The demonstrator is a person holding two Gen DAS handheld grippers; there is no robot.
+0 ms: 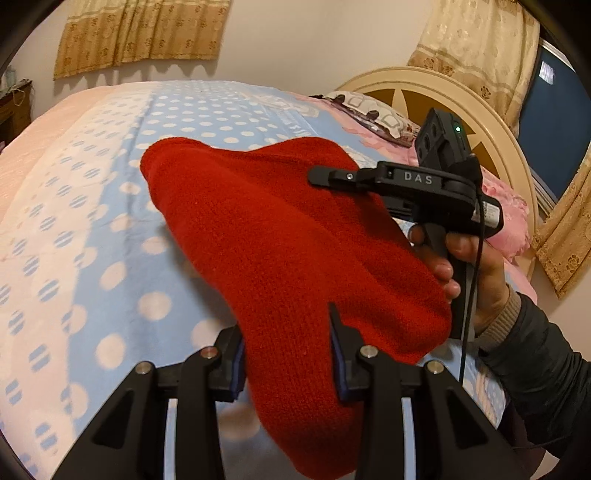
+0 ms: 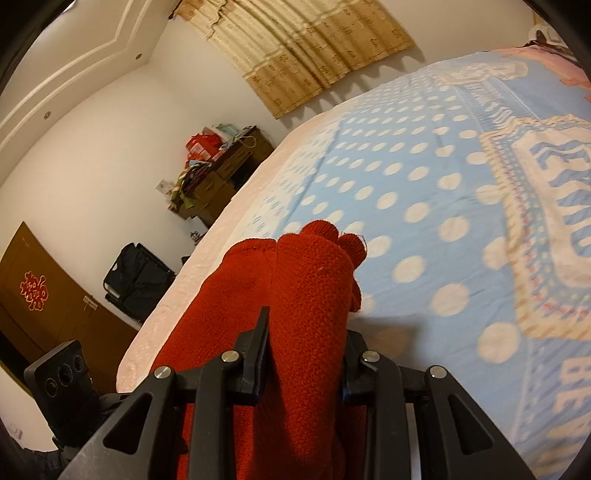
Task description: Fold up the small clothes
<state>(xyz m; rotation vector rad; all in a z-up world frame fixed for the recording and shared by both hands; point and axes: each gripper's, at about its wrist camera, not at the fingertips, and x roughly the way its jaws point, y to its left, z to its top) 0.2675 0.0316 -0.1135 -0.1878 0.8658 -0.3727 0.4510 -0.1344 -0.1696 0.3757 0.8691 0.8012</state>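
Where the bed (image 1: 92, 236) fills the lower ground of both views, it wears a light blue blanket (image 2: 424, 206) dotted with white spots, with a pale pink border along its side and a patterned panel with large lettering toward the right in the right wrist view. Past the blanket in the left wrist view lies a patterned pillow (image 1: 369, 110) against a cream, rounded headboard (image 1: 461, 110), and beyond that a white wall hung with beige, flower-printed curtains (image 1: 147, 33). In the right wrist view the far side of the room holds a dark wooden dresser (image 2: 221, 177) piled with boxes and bags, a black bag (image 2: 138, 280) on the floor beside the bed, and a brown door (image 2: 48, 295) bearing a red ornament.

The red knitted garment (image 1: 280, 240) hangs above the blanket, stretched between the two tools. The left gripper (image 1: 286, 354) is clamped on its near edge, cloth bunched between the blue-padded fingers. The right gripper (image 2: 306, 347) is likewise closed on a thick fold of the red knit, whose end bulges out past its fingertips. From the left wrist view, the right gripper's finger lies across the far upper side of the garment, and the person's right hand (image 1: 469, 269) grips its handle at the cloth's right edge, a dark sleeve (image 1: 543, 350) trailing behind.
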